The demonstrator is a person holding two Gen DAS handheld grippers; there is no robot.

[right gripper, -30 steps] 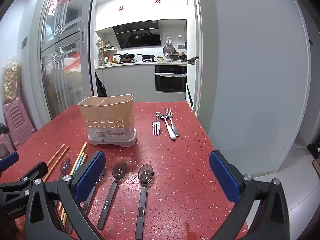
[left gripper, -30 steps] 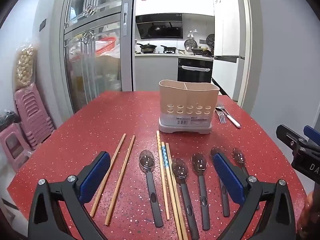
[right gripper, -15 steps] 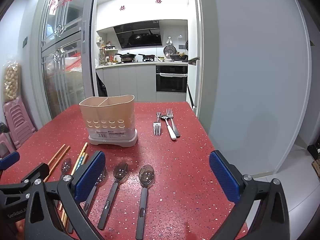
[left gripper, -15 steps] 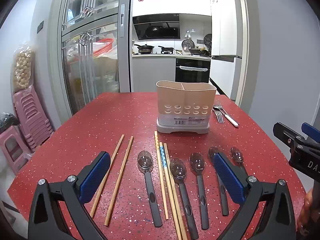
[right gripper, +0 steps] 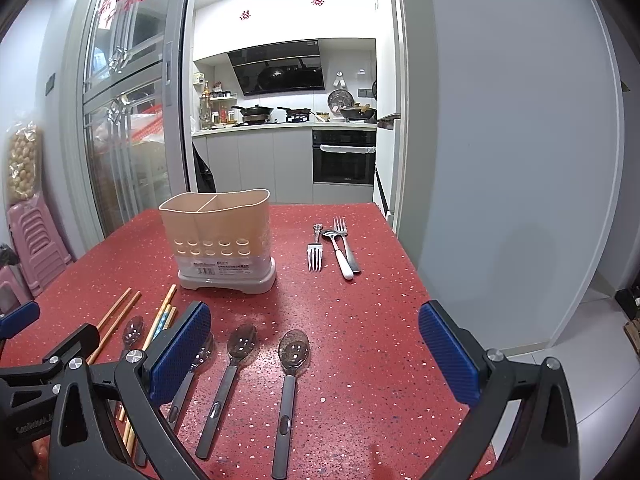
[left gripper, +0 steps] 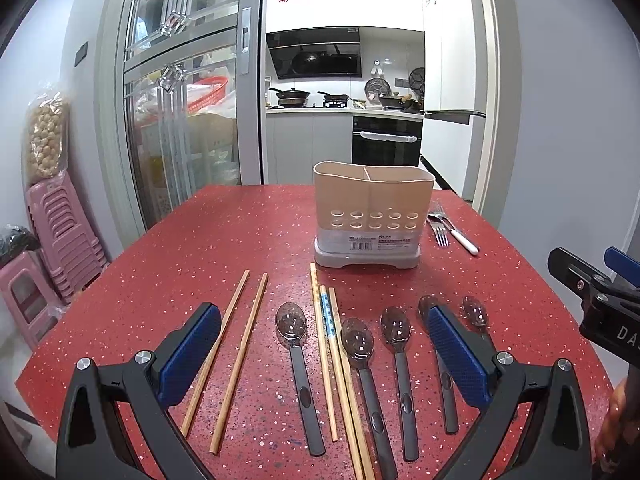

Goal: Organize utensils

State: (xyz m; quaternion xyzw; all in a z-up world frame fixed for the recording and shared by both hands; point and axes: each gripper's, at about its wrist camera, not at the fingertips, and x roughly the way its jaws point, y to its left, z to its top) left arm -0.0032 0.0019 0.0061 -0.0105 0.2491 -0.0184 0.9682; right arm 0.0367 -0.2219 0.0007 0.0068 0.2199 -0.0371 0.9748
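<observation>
Both grippers hover wide open and empty over the near edge of the red tabletop [left gripper: 168,248]: left gripper [left gripper: 320,356], right gripper [right gripper: 316,356]. Nothing is sorted yet. The beige two-compartment utensil holder [left gripper: 372,204] stands empty mid-tabletop. Five dark-handled spoons [left gripper: 298,360] lie in a row along the near edge, bowls clear and likely plastic; they look light and stiff, best pinched mid-handle. Two plain wooden chopsticks [left gripper: 236,356] lie toward the left, three more [left gripper: 328,340] lie among the spoons; thin, light, prone to roll, so pinch across the middle. Metal forks and a white-handled spoon [right gripper: 336,244] lie right of the holder: heavier, slippery, flat on the surface.
</observation>
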